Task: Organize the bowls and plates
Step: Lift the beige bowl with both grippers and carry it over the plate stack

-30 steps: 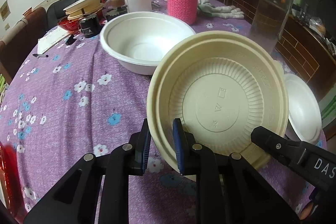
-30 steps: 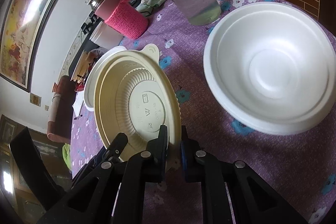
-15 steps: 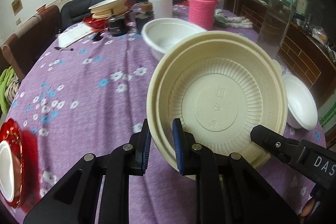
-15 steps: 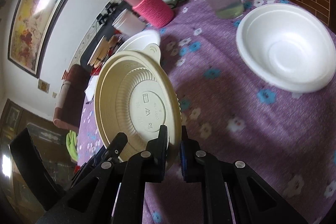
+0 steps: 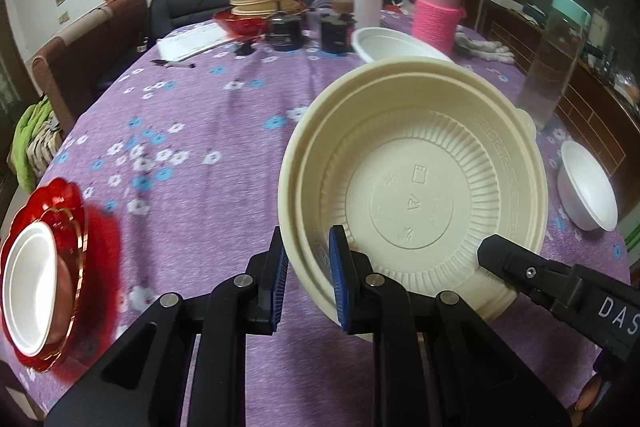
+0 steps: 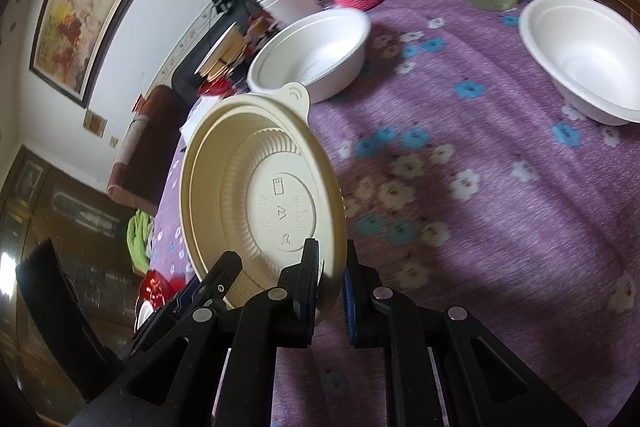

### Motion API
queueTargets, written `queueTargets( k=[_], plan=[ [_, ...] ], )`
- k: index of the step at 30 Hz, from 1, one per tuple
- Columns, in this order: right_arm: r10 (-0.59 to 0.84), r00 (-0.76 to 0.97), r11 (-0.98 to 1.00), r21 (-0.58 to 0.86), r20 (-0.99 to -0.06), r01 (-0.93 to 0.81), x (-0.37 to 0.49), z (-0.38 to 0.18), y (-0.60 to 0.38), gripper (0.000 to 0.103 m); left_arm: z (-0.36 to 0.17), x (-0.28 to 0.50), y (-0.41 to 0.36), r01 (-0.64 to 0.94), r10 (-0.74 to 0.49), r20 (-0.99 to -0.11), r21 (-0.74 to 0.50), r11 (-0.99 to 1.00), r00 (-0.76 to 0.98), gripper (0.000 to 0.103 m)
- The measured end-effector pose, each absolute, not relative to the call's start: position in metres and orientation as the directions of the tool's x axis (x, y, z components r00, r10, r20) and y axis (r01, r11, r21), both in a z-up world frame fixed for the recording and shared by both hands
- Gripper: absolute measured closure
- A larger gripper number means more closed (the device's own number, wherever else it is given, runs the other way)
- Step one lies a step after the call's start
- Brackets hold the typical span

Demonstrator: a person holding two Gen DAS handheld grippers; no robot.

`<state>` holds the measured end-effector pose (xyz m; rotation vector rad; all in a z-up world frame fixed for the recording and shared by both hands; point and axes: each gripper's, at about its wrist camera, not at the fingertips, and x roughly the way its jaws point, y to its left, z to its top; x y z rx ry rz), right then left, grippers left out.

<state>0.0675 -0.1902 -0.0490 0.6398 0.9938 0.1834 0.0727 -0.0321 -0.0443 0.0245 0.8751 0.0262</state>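
Cream bowl between 2 tools

"DAS" white letters on right hand-held gripper; bowl embossing illegible.

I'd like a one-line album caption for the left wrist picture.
Two tongs, left and right, hold a cream bowl by its rim above a purple flowered tablecloth.
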Motion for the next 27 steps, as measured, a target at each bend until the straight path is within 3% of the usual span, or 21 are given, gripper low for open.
queueTargets(
  k=[27],
  plan=[
    [0.516,0.506,0.834,0.539,-0.691,-0.114,0.053,-0.019,-0.085,0.092,-0.024,0.025,0.069,-0.22,0.123,-0.726,-0.04,0.975,0.676,0.085]
  ],
)
